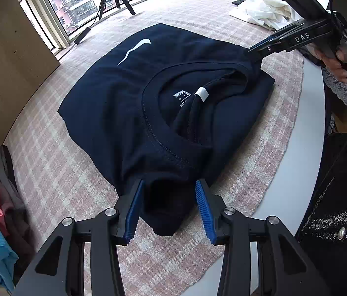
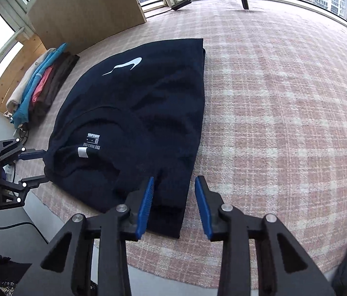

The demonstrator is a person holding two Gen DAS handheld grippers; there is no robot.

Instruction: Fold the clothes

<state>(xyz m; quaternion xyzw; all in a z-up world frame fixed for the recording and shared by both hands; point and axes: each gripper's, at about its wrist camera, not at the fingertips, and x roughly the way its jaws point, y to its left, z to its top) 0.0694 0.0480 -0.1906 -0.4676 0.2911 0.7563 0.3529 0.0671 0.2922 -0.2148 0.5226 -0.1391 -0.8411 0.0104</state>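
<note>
Navy shirt (image 1: pixel 134 103) lies folded on the checked cloth near the tabletop's (image 1: pixel 306 133) front edge. Each hand-held gripper, left (image 1: pixel 169 209) and right (image 2: pixel 174 206), straddles a near corner, jaws parted, pressing nothing, probably ready to square the fold.

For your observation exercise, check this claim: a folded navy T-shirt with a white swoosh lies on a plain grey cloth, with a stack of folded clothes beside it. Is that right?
One detail is wrong. The cloth is pink-and-white checked, not plain grey, as the right wrist view shows. The folded navy T-shirt with its white swoosh and the stack beside it are as stated.
</note>
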